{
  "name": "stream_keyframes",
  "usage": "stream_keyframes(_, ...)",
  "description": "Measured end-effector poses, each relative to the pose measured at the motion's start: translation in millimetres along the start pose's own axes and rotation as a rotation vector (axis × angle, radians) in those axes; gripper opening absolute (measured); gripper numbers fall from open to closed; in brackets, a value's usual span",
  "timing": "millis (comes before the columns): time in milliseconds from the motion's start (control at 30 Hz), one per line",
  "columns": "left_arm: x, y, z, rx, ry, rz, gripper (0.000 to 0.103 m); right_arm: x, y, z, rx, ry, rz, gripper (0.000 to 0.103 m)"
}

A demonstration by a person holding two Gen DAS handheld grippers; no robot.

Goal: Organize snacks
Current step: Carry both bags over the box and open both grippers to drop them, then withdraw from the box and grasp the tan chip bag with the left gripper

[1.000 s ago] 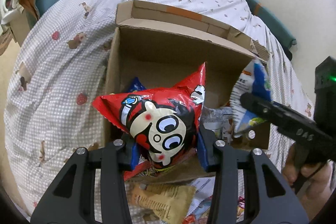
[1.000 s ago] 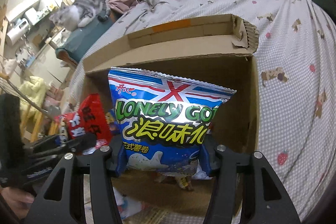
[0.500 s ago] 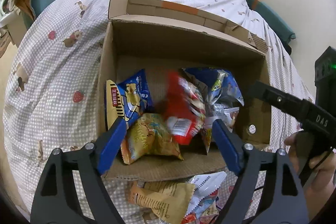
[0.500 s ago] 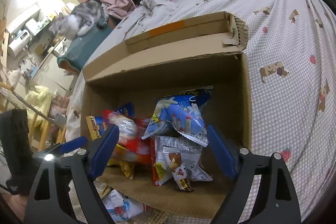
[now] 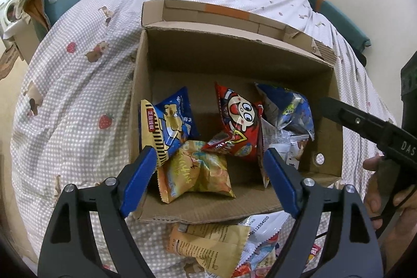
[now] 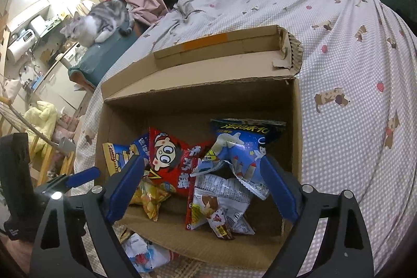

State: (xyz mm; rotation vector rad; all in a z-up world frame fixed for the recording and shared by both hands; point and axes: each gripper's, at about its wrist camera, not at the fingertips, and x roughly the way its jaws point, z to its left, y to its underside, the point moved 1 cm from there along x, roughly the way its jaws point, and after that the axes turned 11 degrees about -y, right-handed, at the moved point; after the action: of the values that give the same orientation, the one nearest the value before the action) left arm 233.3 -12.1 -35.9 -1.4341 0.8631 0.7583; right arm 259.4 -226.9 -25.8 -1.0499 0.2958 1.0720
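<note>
Both grippers' fingers hold nothing — left wide open, right opening — above box.

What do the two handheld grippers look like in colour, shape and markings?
Both the left gripper and right gripper have black, triangular cut-out arms with silver bolts and blue finger pads. The right gripper's body shows white letters "DAS".

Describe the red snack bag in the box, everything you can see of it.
The red snack bag is a puffy, glossy foil pouch printed with a wide-eyed cartoon face and yellow lettering. It stands tilted in the middle of the cardboard box, its lower edge on a yellow bag, its right side against a blue bag. Neither claw touches it.
</note>
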Motion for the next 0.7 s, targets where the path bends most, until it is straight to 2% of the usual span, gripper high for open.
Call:
stream_keyframes(233, -12, 12, 0, 0.015, 0.009, 0.010, 0.082, -15, 7, 6, 0.000, 0.003, -0.005, 0.092)
stream_keyframes(333, -17, 28, 1, 0.053, 0.025, 0.053, 0.082, -27, 13, 7, 0.013, 0.002, -0.009, 0.092)
stream_keyframes(433, -22, 40, 9, 0.038, 0.039, 0.082, 0.082, -37, 19, 7, 0.031, -0.003, -0.007, 0.092)
stream_keyframes(633, -20, 66, 7, 0.095, 0.005, 0.132, 0.081, -56, 41, 2, 0.105, -0.013, -0.011, 0.092)
stream_keyframes(700, -20, 75, 3, 0.122, -0.027, 0.113, 0.081, -59, 50, 1, 0.118, -0.008, -0.003, 0.092)
